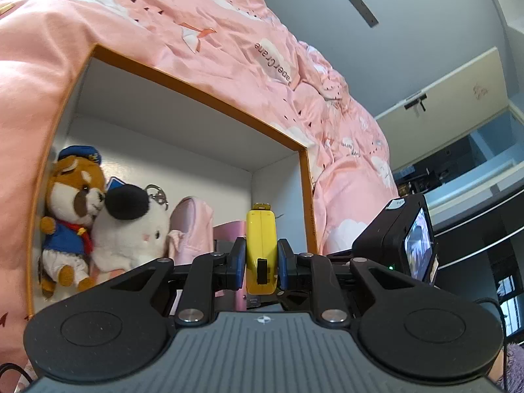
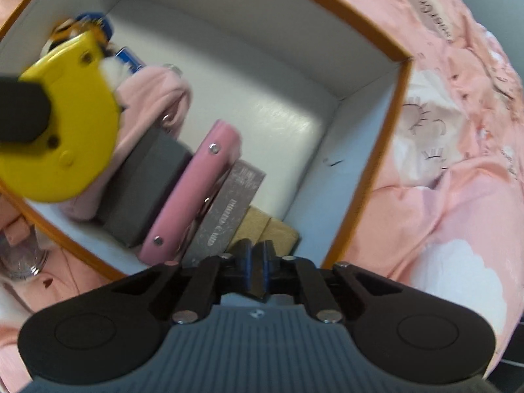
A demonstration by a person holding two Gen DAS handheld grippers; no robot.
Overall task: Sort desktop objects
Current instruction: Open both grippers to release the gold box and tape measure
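My left gripper (image 1: pixel 261 262) is shut on a yellow tape measure (image 1: pixel 261 249), held upright at the front edge of a white box with an orange rim (image 1: pixel 203 93). The tape measure also shows in the right wrist view (image 2: pixel 62 124), at the upper left above the box. My right gripper (image 2: pixel 257 270) is shut and empty, just above the near end of the box (image 2: pixel 373 170). Inside lie a bear plush in blue (image 1: pixel 73 216), a white plush (image 1: pixel 131 226), a pink pouch (image 2: pixel 154 98), a grey box (image 2: pixel 144 190), a pink case (image 2: pixel 193 193) and a grey card box (image 2: pixel 229 206).
The box sits on a pink printed bedsheet (image 2: pixel 458 163). A brown cardboard box (image 2: pixel 275 232) lies inside by my right fingers. A glass jar (image 2: pixel 19 258) stands left of the box. The right gripper's camera (image 1: pixel 409 239) shows at right in the left wrist view.
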